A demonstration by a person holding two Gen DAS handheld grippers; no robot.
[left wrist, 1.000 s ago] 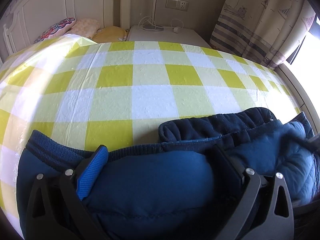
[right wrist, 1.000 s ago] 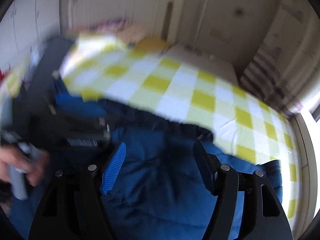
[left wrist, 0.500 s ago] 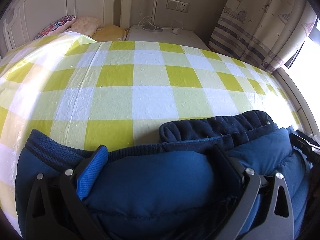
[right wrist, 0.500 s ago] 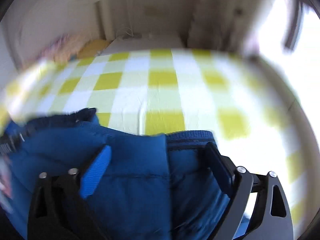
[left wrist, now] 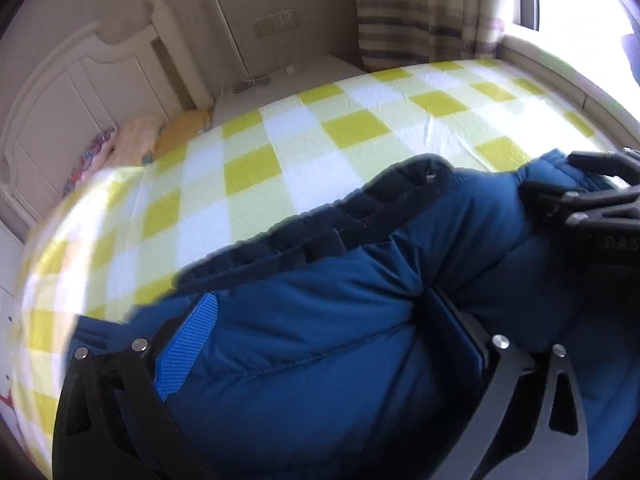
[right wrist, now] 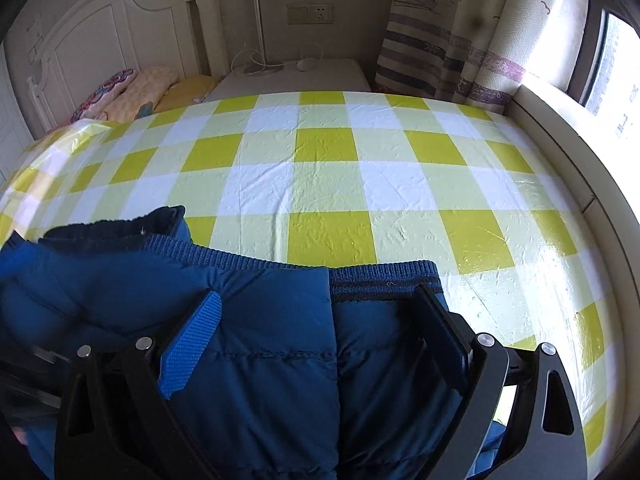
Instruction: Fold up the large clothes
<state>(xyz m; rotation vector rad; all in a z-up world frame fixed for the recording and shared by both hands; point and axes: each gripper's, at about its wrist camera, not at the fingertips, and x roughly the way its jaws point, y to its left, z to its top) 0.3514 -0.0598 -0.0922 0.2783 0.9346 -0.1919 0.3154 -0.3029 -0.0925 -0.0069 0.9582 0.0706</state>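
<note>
A blue padded jacket [left wrist: 460, 232] lies bunched on the bed, its dark ribbed collar [left wrist: 340, 216] turned toward the far side. My left gripper [left wrist: 320, 308] is shut on a thick fold of it, and the fabric bulges and creases between the pads. In the left wrist view my right gripper [left wrist: 592, 200] rests on the jacket at the right edge. In the right wrist view the jacket [right wrist: 120, 280] lies flat with its ribbed hem [right wrist: 384, 276] straight. My right gripper [right wrist: 316, 304] stands wide open over that hem, with the fabric under and between the fingers but not pinched.
The yellow and white checked sheet [right wrist: 328, 184] covers the bed beyond the jacket. Pillows [right wrist: 132, 92] lie by the white headboard [right wrist: 100, 28] at the far left. A nightstand [right wrist: 296, 76] with cables, a striped curtain [right wrist: 452, 40] and a window ledge [right wrist: 560, 128] border the far and right sides.
My left gripper has rolled and shifted sideways, carrying its fold of the jacket along. My right gripper has swung across to the jacket's hem, widened its jaws and come to rest.
</note>
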